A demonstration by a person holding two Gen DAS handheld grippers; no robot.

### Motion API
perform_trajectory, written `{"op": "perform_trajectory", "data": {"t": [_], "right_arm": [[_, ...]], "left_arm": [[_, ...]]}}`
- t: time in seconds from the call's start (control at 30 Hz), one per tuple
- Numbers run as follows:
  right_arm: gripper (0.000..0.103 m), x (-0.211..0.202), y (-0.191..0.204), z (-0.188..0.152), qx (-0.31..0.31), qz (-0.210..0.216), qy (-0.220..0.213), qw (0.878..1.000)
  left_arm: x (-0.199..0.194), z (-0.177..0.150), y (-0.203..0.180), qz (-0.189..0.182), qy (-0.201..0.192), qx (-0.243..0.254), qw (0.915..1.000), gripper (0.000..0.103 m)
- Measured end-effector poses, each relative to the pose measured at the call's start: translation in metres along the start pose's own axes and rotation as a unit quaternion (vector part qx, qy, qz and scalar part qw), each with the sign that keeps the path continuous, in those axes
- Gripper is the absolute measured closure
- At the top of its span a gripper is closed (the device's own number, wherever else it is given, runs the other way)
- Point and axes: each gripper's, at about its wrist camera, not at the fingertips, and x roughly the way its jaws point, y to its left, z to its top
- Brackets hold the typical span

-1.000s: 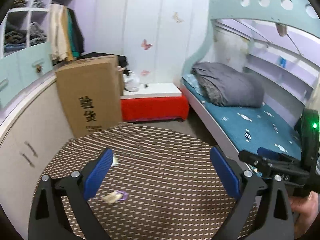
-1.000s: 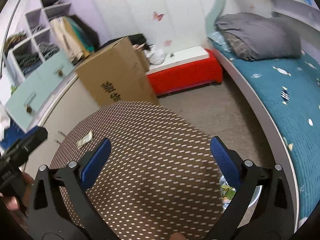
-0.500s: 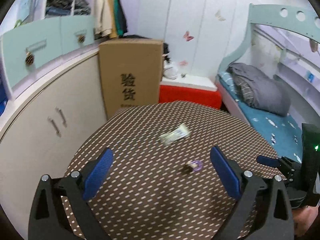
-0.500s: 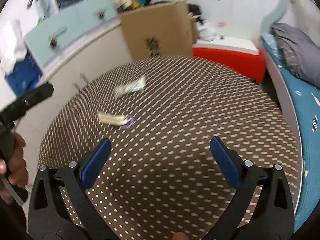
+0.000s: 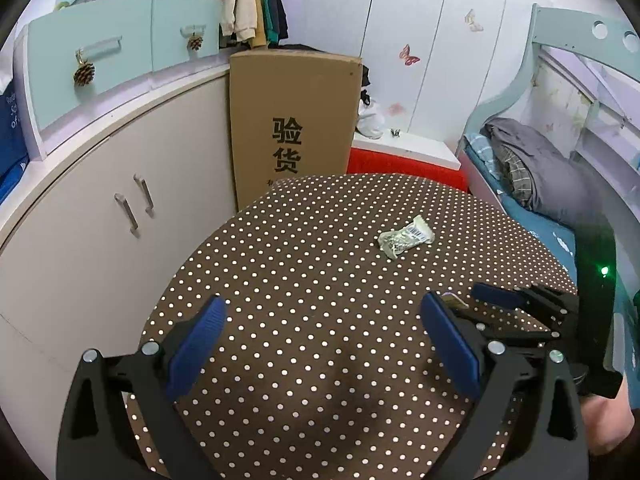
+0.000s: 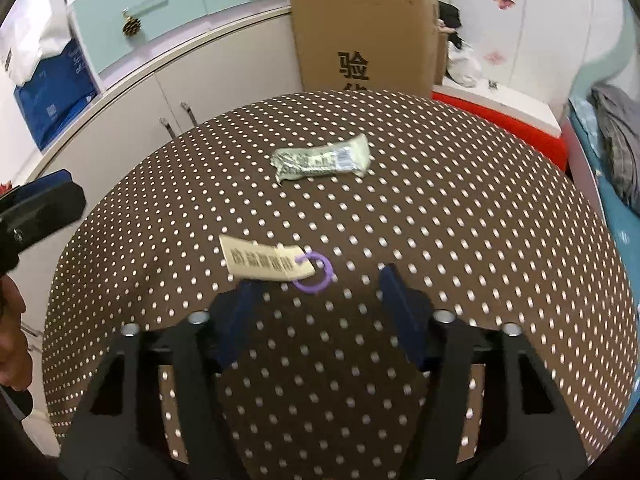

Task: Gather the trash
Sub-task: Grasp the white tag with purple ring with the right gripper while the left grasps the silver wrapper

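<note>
since a second ago we've swung both grippers over the table; our right gripper (image 6: 316, 304), jaws closing on nothing, sits just behind the crosswise paper tag (image 6: 264, 262); left gripper (image 5: 320, 332) wide.

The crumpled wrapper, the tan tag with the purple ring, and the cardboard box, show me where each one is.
crumpled wrapper (image 6: 320, 162), right wrist view, middle of its crinkled body.
tan tag (image 6: 262, 264), right wrist view, centre of the printed card.
purple ring (image 6: 325, 280), right wrist view, right side of the loop.
cardboard box (image 5: 294, 120), left wrist view, front face above the print.
</note>
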Motion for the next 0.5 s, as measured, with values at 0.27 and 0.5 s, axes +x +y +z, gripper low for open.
{"op": "perform_trajectory", "data": {"t": [0.27, 0.5], "right_arm": [[0.080, 0.002, 0.001, 0.000, -0.020, 0.000, -0.002, 1.000], [0.080, -0.018, -0.031, -0.016, 0.029, -0.007, -0.011, 1.000]], "left_arm": [[0.026, 0.005, -0.009, -0.006, 0.014, 0.010, 0.9998, 0.008], [0.061, 0.018, -0.038, -0.021, 0.028, 0.071, 0.9969, 0.008]]}}
